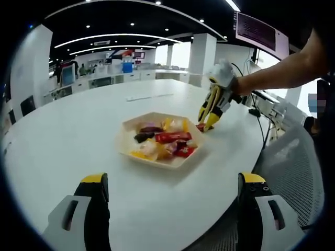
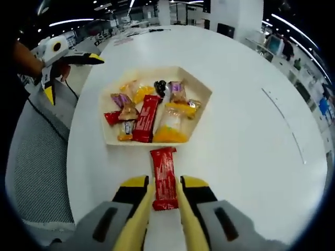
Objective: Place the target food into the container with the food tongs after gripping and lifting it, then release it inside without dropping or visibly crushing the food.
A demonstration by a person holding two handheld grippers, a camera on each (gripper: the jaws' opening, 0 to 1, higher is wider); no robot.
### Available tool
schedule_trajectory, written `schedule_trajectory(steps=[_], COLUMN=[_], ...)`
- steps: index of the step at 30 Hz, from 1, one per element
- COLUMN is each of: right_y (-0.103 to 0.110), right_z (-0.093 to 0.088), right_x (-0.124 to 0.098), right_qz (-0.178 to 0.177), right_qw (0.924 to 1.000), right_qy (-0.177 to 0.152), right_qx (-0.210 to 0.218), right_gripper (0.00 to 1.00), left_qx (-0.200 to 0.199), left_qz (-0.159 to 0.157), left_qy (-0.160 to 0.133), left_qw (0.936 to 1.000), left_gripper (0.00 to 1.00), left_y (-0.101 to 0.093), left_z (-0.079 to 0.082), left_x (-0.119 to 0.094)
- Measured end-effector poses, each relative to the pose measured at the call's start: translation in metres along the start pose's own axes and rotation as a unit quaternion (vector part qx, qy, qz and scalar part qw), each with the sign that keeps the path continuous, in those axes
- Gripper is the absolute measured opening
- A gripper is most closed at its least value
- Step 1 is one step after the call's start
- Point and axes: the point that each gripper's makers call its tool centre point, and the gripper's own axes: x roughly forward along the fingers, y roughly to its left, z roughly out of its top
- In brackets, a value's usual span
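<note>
A pale hexagonal tray (image 1: 127, 144) (image 2: 197, 87) holds several wrapped snacks, among them a long red bar (image 2: 145, 118) and an orange packet (image 2: 171, 130). Just outside the tray's near rim a red snack packet (image 2: 163, 166) (image 1: 200, 127) lies on the white table (image 2: 251, 136). My right gripper (image 2: 165, 183) (image 1: 205, 124) has its yellow jaws pressed on both long sides of that packet's end. My left gripper (image 1: 172, 180) is wide open above the table edge with nothing between its jaws. In the right gripper view the left gripper (image 2: 73, 73) hangs beyond the tray's far left corner.
A grey mesh chair (image 1: 293, 162) (image 2: 42, 157) stands against the table edge beside the tray. Cables and a monitor (image 1: 256, 31) sit behind the person's arm (image 1: 282, 70). Bare tabletop (image 1: 78, 130) spreads out to the left of the tray.
</note>
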Motion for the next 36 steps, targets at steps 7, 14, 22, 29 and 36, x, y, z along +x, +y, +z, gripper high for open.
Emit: schedule_trajectory(steps=[7, 14, 22, 29, 36], right_y=[-0.01, -0.017, -0.021, -0.021, -0.021], right_z=[-0.006, 0.001, 0.009, 0.026, 0.043], right_x=[-0.014, -0.033, -0.046, -0.05, -0.054], right_qz=[-0.016, -0.021, -0.032, -0.038, -0.046], right_qw=[0.9998, 0.9995, 0.9991, 0.999, 0.9988], right_qy=[0.003, -0.003, -0.004, -0.01, -0.015], right_qx=[0.014, 0.025, 0.026, 0.021, 0.011], right_gripper=[0.23, 0.23, 0.23, 0.23, 0.23], left_qx=[0.001, 0.008, 0.013, 0.014, 0.016], left_qz=[0.001, 0.005, 0.006, 0.008, 0.011], left_qy=[-0.001, -0.006, -0.008, -0.01, -0.013], left_qw=[1.0, 0.9999, 0.9999, 0.9998, 0.9997], left_gripper=[1.0, 1.0, 1.0, 1.0, 1.0], left_y=[0.001, 0.002, 0.002, 0.002, 0.003], left_z=[0.0, 0.003, 0.003, 0.005, 0.006], left_x=[0.0, -0.001, -0.001, -0.002, -0.002])
